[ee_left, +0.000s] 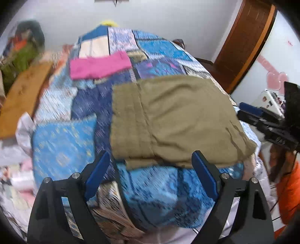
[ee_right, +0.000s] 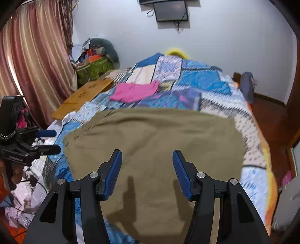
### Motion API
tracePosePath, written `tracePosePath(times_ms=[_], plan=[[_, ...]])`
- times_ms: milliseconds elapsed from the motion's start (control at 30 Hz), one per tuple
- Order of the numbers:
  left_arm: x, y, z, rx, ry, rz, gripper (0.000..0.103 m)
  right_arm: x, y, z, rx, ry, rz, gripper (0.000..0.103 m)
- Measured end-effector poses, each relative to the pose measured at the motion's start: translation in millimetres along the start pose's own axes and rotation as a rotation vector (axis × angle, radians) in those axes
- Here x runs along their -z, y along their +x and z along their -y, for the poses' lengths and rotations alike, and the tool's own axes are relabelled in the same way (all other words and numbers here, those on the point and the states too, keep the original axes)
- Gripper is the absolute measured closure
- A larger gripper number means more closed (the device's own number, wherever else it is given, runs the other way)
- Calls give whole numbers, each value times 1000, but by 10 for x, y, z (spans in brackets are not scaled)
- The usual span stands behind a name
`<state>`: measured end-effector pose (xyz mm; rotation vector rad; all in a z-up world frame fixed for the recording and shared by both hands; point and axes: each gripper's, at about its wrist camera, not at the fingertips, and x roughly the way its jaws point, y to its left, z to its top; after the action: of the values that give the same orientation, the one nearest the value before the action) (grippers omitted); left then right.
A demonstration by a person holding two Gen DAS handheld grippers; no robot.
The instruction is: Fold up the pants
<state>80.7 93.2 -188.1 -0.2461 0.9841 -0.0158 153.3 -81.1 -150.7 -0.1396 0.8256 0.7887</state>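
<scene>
**Both grippers open above the folded pants**

Your left gripper [ee_left: 151,165] has its two blue-padded fingers spread wide, with nothing between them. It hangs over the near edge of the bed, just short of the near hem of the pants [ee_left: 176,120]; whether the fingertips touch the cloth cannot be told through the blur. Your right gripper [ee_right: 147,165] is likewise wide open and empty, poised directly over the pants [ee_right: 153,150], its shadow falling on the fabric below.

In your left wrist view, the right gripper [ee_left: 252,114] shows at the right edge, beside the far right side of the pants. In your right wrist view, the left gripper [ee_right: 47,140] sits at the left edge, off the pants' left side.

The pants are olive-khaki, lying as a flat, roughly rectangular folded stack on the patchwork bedspread [ee_right: 196,82], near the foot end closest to you. A layered edge and a seam run along the left portion in your left wrist view.

Farther up the bed, well apart from the pants, lies a pink garment [ee_right: 135,92]. A wooden board [ee_right: 82,97] rests by the bed's left side, near the striped curtain [ee_right: 33,56]. A dark screen [ee_right: 170,10] is mounted on the white wall.
</scene>
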Motion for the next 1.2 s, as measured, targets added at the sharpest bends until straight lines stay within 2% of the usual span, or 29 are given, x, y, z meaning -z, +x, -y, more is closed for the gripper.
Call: tracePosePath(times_ms=[200, 300, 433, 700, 867, 1100, 1133, 1167, 1200], plan=[[225, 94, -26, 130, -94, -54, 13, 175, 169, -58, 27, 22, -44, 51], [277, 172, -13, 151, -121, -84, 13, 262, 274, -39, 43, 18, -77, 51], [279, 192, 30, 184, -141, -76, 9, 346, 300, 6, 41, 26, -76, 46], [72, 291, -60, 395, -270, -77, 9, 446, 250, -29, 55, 1, -76, 46], [-48, 416, -142, 411, -339, -67, 9, 512, 191, 21, 52, 20, -73, 46], [-265, 611, -317, 313, -421, -18, 11, 524, 191, 51, 40, 28, -76, 46], [-304, 629, -320, 301, -421, -17, 14, 524, 190, 54, 39, 29, -76, 46], [-343, 628, -313, 284, -413, -11, 26, 525, 190, 53, 40, 29, -76, 46], [-380, 639, -311, 269, -403, -12, 44, 525, 188, 55, 42, 31, -76, 46]])
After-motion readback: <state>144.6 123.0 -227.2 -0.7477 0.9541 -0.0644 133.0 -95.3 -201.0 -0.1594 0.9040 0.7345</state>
